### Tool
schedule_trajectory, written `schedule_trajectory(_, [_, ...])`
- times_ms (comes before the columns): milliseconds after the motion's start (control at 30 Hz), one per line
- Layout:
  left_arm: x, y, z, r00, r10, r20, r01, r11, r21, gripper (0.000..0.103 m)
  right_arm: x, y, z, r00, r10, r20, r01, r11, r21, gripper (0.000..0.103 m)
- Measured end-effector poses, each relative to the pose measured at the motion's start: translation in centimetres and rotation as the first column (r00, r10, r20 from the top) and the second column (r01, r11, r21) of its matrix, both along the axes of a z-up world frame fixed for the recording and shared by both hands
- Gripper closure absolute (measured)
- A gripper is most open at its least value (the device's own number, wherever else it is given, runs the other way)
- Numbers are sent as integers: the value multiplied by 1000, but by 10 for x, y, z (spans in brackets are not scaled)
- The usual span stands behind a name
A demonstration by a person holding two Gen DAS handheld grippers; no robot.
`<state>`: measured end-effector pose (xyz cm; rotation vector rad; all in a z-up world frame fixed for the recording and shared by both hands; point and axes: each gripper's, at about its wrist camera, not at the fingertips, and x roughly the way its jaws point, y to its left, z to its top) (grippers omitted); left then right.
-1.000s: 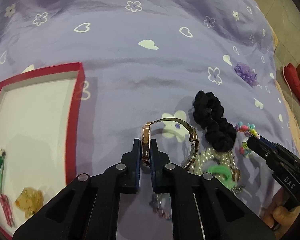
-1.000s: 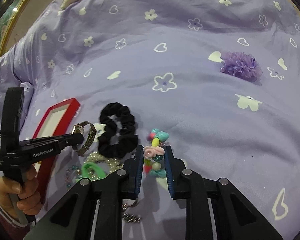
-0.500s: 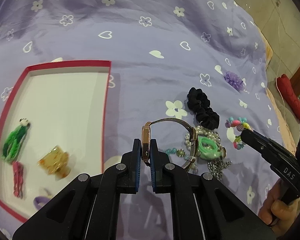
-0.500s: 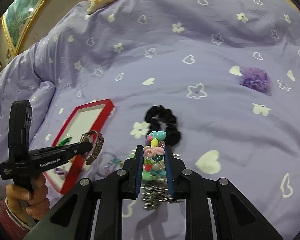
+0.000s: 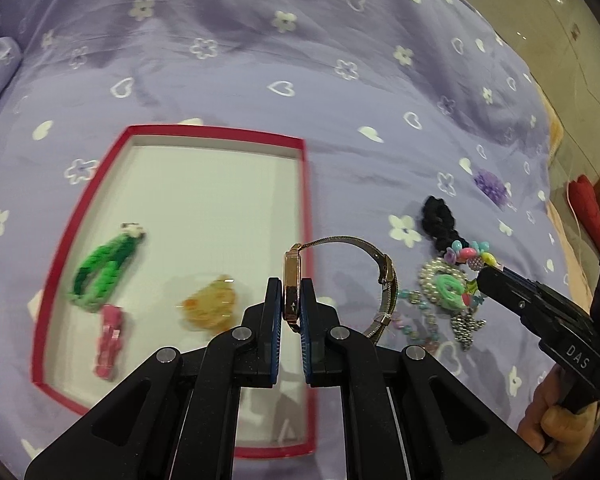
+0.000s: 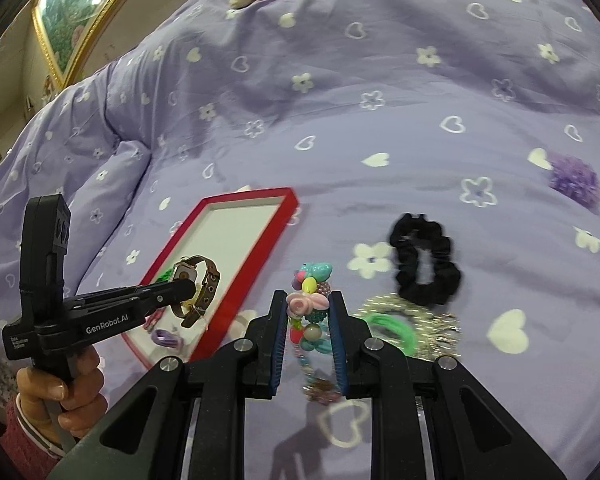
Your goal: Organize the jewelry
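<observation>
My left gripper (image 5: 291, 289) is shut on a gold watch (image 5: 291, 285) by its case, and the mesh band (image 5: 386, 280) loops off to the right. It hangs over the right rim of the red tray (image 5: 306, 216). From the right wrist view the same watch (image 6: 194, 284) hangs above the tray (image 6: 256, 246). My right gripper (image 6: 308, 304) is shut on a colourful bead bracelet (image 6: 310, 300), lifted off the purple bedspread. Inside the tray lie a green hair clip (image 5: 106, 266), a pink clip (image 5: 110, 334) and an amber claw clip (image 5: 210, 306).
A black scrunchie (image 6: 424, 266), a pearl bracelet with a green clip (image 6: 404, 322) and chains lie in a pile on the bedspread right of the tray. A purple tulle flower (image 6: 574, 178) sits farther right. A person's hand (image 6: 62, 388) holds the left gripper handle.
Both grippers have risen and swung left toward the tray. The watch now hangs over the tray's right rim instead of the bedspread; the bead bracelet has lifted away from the pile.
</observation>
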<state>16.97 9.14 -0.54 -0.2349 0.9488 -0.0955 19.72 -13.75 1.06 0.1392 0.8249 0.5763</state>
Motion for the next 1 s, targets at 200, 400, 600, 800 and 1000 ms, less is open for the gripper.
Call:
schedule_trajectory(200, [-3, 29, 0, 999, 49, 1, -49, 999, 12, 96, 3, 30, 1, 999, 54, -1, -54, 999, 4, 83])
schedule_trajectory(400, [0, 53, -1, 997, 81, 0, -81, 996, 28, 96, 8, 59, 1, 995, 103, 1, -103, 995, 8, 83])
schedule_trajectory(600, [7, 70, -5, 994, 105, -7, -105, 994, 36, 96, 16, 84, -1, 990, 141, -2, -140, 990, 8, 83])
schedule_trajectory(800, [18, 83, -14, 992, 121, -20, -120, 992, 46, 96, 25, 106, -9, 985, 171, -15, -171, 985, 5, 83])
schedule_trajectory(1000, [44, 100, -21, 990, 135, -36, -133, 988, 74, 96, 39, 124, -17, 981, 191, -33, -191, 982, 1, 83])
